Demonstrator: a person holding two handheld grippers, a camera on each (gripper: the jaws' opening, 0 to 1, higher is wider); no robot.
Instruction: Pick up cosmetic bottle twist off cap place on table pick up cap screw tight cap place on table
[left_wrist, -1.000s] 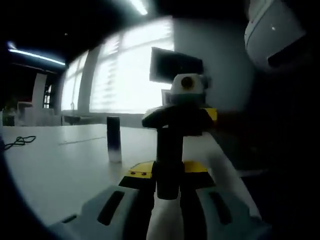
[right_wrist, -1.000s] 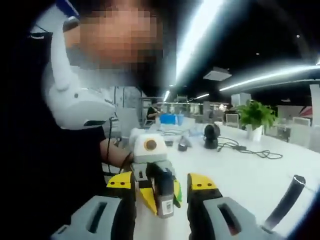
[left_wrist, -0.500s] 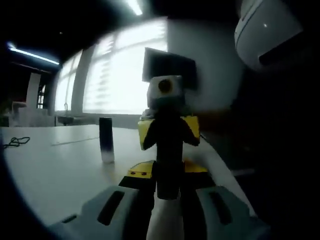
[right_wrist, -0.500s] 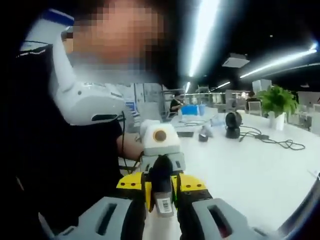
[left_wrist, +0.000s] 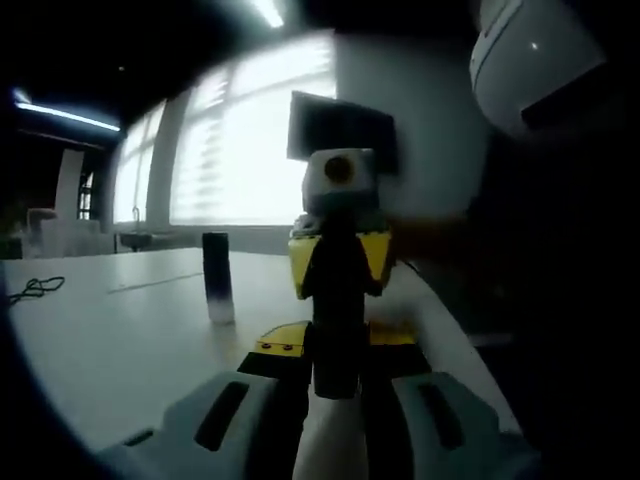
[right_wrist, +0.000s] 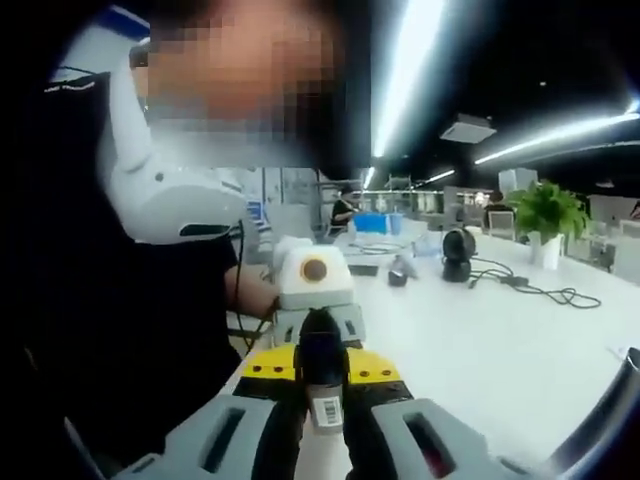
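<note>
A dark cosmetic bottle (left_wrist: 335, 372) with a pale lower end stands up between the jaws of my left gripper (left_wrist: 335, 340), which is shut on its body. My right gripper (left_wrist: 338, 262) faces it from beyond, yellow pads pressed on the bottle's dark top end, where the cap sits. In the right gripper view my right gripper (right_wrist: 322, 365) is shut on that dark end (right_wrist: 322, 385), which carries a barcode label. The left gripper (right_wrist: 318, 325) shows just behind it.
A second dark-to-white bottle (left_wrist: 217, 290) stands upright on the white table (left_wrist: 120, 340), left of the held one. A cable (left_wrist: 30, 288) lies far left. A person's dark torso (right_wrist: 150, 350) is close on the left; a black round device (right_wrist: 457, 245), cable (right_wrist: 530, 290) and plant (right_wrist: 545, 215) sit further off.
My right gripper's jaws, apart a second ago, have closed on the bottle's top end. Its yellow pads now sit square on the bottle. My left gripper has kept its hold.
</note>
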